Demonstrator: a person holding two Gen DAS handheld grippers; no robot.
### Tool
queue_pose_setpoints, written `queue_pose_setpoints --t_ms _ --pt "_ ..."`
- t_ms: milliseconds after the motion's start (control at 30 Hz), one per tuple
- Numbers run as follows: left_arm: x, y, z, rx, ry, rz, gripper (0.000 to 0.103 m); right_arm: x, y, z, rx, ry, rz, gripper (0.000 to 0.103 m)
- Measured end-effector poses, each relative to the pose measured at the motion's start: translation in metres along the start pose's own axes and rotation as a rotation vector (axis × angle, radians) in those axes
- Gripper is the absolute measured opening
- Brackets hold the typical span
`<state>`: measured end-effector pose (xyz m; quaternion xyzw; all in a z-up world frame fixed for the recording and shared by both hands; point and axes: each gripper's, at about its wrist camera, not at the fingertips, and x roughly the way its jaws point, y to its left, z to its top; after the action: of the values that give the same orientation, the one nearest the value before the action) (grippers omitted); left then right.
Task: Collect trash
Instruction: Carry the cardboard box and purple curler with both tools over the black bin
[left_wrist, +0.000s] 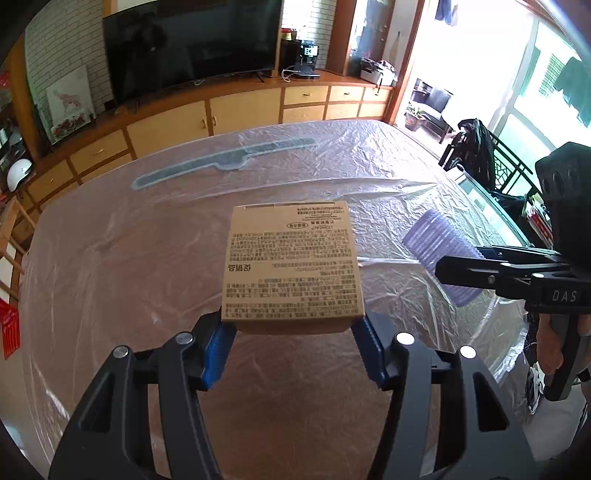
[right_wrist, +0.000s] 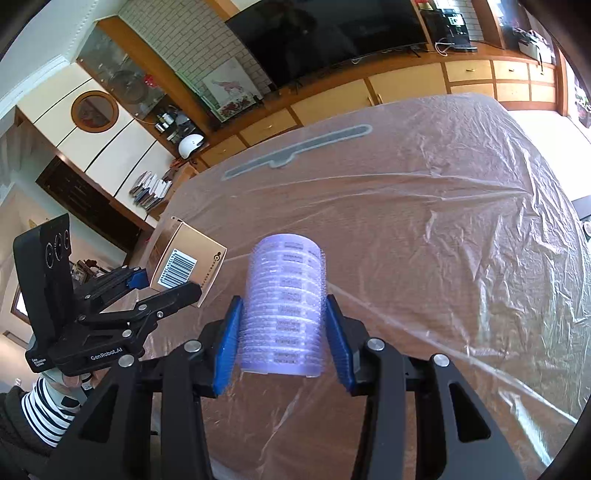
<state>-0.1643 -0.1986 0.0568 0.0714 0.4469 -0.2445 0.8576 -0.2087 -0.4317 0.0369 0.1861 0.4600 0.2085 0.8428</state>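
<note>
Left tongs (left_wrist: 293, 345) grip a printed tan cardboard box (left_wrist: 291, 264); right tongs (right_wrist: 282, 343) clamp a ribbed lilac plastic cup (right_wrist: 284, 306) above the plastic-covered bench (right_wrist: 443, 221).

The left tool (left_wrist: 293, 343) points steeply downward, its blue pads (left_wrist: 218, 350) clamped on either side of a cardboard box (left_wrist: 291, 266) held clear of the desk. The right tool (right_wrist: 282, 339) slants down beside it, pads (right_wrist: 227, 339) pressed against a ribbed lilac cylinder (right_wrist: 284, 306). A hand (right_wrist: 72, 380) in a striped sleeve (right_wrist: 44, 413) grips the left handle.
</note>
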Motion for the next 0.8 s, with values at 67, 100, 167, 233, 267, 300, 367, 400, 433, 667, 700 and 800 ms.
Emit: queue_pose_setpoints --t_ms 67,100,167,233,267,300,367,400,433,667,700,800 --pt "-0.01 0.0 -0.007 -0.009 -0.01 0.015 0.059 -0.006 0.008 -0.005 -0.016 -0.007 0.01 0.043" --pt "-0.014 0.0 -0.01 -0.012 -0.014 0.023 0.059 -0.01 0.009 -0.007 -0.022 -0.009 0.015 0.043" --pt "-0.024 -0.001 -0.019 -0.019 -0.024 0.034 0.059 -0.015 0.015 -0.009 -0.037 -0.013 0.023 0.043" --pt "-0.033 -0.002 -0.025 -0.029 -0.033 0.042 0.059 -0.021 0.022 -0.013 -0.055 -0.016 0.031 0.043" --pt "-0.038 -0.002 -0.029 -0.034 -0.039 0.044 0.059 -0.024 0.025 -0.014 -0.061 -0.016 0.037 0.043" --pt "-0.042 -0.003 -0.031 -0.039 -0.044 0.046 0.059 -0.028 0.03 -0.017 -0.07 -0.016 0.048 0.043" --pt "-0.05 -0.003 -0.039 -0.044 -0.05 0.043 0.059 -0.033 0.035 -0.023 -0.085 -0.016 0.059 0.043" --pt "-0.055 -0.004 -0.043 -0.043 -0.053 0.045 0.059 -0.037 0.04 -0.027 -0.097 -0.013 0.069 0.043" --pt "-0.058 -0.004 -0.047 -0.042 -0.054 0.047 0.059 -0.038 0.043 -0.03 -0.101 -0.01 0.076 0.043" --pt "-0.087 -0.016 -0.08 -0.039 -0.062 0.034 0.059 -0.053 0.057 -0.057 -0.106 0.019 0.143 0.043" --pt "-0.09 -0.018 -0.085 -0.034 -0.061 0.031 0.059 -0.055 0.06 -0.063 -0.111 0.028 0.149 0.043" --pt "-0.098 -0.026 -0.101 -0.022 -0.054 0.027 0.059 -0.062 0.064 -0.079 -0.124 0.046 0.156 0.043"
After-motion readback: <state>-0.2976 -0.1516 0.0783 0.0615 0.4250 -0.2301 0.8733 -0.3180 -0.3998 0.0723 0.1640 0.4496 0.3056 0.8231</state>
